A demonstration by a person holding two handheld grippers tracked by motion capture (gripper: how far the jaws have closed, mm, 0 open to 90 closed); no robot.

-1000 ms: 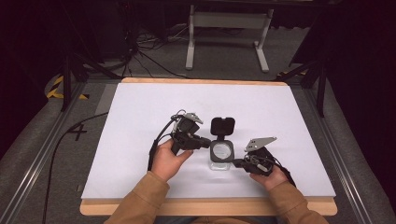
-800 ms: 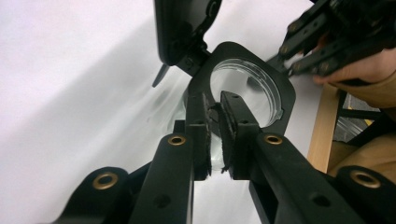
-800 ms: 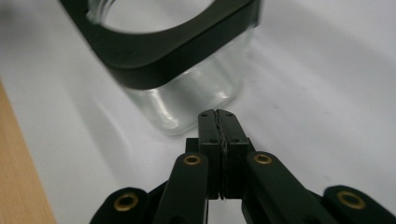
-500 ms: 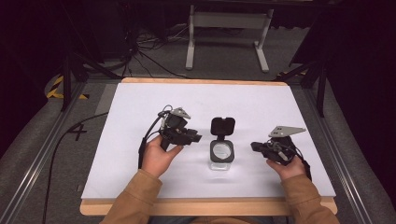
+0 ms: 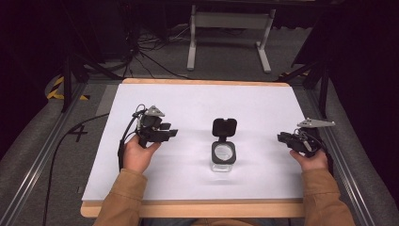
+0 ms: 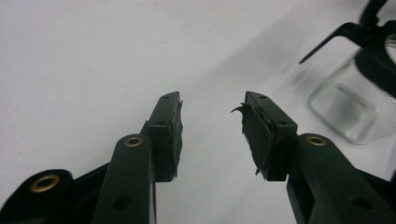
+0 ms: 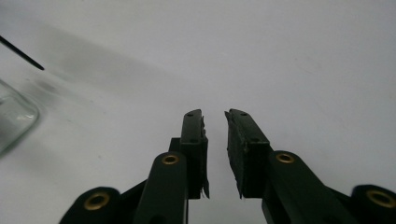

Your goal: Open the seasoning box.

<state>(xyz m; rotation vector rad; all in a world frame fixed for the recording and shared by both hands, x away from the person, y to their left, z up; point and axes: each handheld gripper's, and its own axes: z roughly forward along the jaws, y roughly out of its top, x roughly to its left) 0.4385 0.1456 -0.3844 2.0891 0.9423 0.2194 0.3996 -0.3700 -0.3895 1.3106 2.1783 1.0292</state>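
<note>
A small clear glass jar (image 5: 223, 157) with a black flip lid (image 5: 224, 127) stands near the middle of the white table (image 5: 197, 101). The lid is swung open and tilts up behind the jar's mouth.

The left gripper (image 5: 170, 134) hovers to the left of the jar, well apart from it, with its jaws pointing toward the jar. In the left gripper view the left gripper (image 6: 211, 121) has its jaws wide apart with nothing between them; the jar (image 6: 348, 105) sits ahead and off to the right of the jaw tips, its lid (image 6: 355, 30) reaching up past the top edge. The rubber pad on the right-hand jaw looks frayed at its tip.

The right gripper (image 5: 281, 137) is held to the right of the jar, also well apart from it, jaws aimed toward it. In the right gripper view the right gripper (image 7: 215, 122) has its jaws slightly apart, a narrow gap between the pads, and holds nothing. The jar (image 7: 14, 119) shows at the far left edge, well left of the jaws.

Bare white surface lies between each gripper and the jar. Beyond the table, cables (image 5: 146, 52) lie on the floor beside a grey metal stand (image 5: 229, 21).
</note>
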